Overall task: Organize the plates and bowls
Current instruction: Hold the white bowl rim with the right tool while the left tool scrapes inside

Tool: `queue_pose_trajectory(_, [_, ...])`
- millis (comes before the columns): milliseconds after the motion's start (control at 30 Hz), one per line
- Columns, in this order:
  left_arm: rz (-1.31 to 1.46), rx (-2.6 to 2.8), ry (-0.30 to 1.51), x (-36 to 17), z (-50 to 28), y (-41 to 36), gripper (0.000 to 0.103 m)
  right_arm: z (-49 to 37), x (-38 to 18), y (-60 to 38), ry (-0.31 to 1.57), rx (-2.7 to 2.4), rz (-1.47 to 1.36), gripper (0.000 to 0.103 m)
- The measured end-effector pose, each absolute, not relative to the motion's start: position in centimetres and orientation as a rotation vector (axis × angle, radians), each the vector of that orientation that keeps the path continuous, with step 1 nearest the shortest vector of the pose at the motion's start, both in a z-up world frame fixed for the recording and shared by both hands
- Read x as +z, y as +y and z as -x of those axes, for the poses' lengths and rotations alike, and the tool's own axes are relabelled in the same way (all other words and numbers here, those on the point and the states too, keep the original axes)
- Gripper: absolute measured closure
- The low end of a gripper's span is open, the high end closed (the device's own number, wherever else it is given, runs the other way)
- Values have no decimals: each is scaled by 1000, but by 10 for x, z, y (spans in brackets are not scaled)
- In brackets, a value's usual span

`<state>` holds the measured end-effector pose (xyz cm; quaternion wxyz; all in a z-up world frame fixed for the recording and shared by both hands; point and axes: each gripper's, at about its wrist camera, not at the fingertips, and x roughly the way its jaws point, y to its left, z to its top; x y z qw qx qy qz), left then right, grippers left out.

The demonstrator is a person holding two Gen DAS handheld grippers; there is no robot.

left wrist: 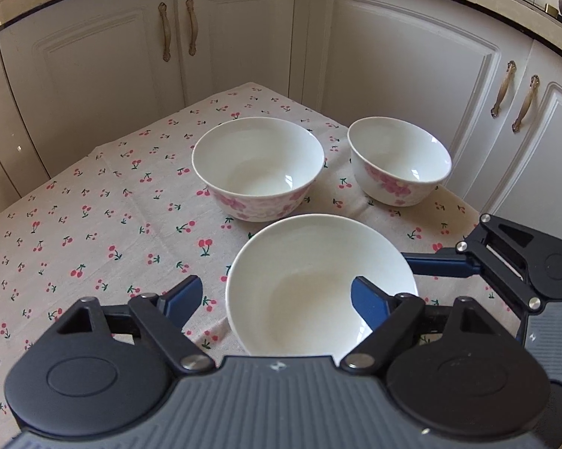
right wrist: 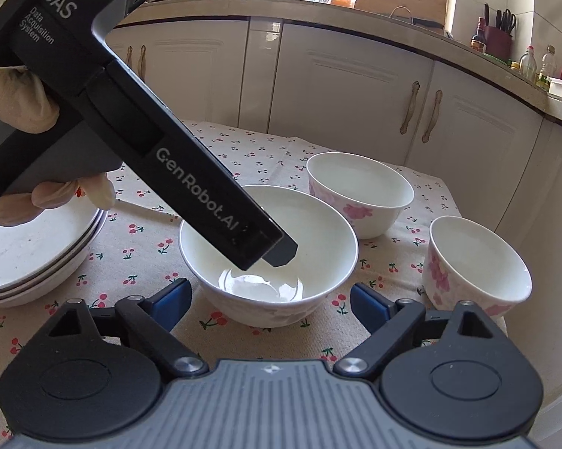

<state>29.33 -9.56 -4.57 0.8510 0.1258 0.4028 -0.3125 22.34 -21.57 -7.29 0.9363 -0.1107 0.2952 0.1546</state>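
Observation:
A white bowl (left wrist: pixel 310 280) with a faint pink pattern stands nearest on the cherry-print cloth. My left gripper (left wrist: pixel 276 288) is open over it: the left finger (left wrist: pixel 183 299) is outside the left rim, apart from it, and the right finger (left wrist: pixel 370 308) hangs over the inside. In the right wrist view the left gripper (right wrist: pixel 281 252) slants down into this bowl (right wrist: pixel 318 247). My right gripper (right wrist: pixel 269 288) is open just short of the bowl's near side; one of its blue fingers (left wrist: pixel 438 266) shows beside the right rim. Two pink-flowered bowls (left wrist: pixel 258 172) (left wrist: pixel 398 161) stand behind it.
A stack of white plates (right wrist: pixel 37 258) sits at the left of the table, below a gloved hand (right wrist: pixel 18 97) holding the left gripper. The flowered bowls (right wrist: pixel 359 194) (right wrist: pixel 475 262) stand near the table's right edge. White cabinets (left wrist: pixel 412 75) close in behind the table (left wrist: pixel 93 224).

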Motion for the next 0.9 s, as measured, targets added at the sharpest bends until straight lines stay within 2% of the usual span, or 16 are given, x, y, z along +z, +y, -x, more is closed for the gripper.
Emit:
queue_pose_trajectory(167, [-256,-666,859,-48,-298,-98,28,-224,-73,-215,600,322,232,15])
queue_pose_trajectory(300, [-255,-677,868,-49,-300,-101,40,-225,-73,-216,598,329,226,16])
queue_pose_trajectory(900, [-277,-675,864,-46,-290,-106,40,-221,-66,-217,605,336,216,17])
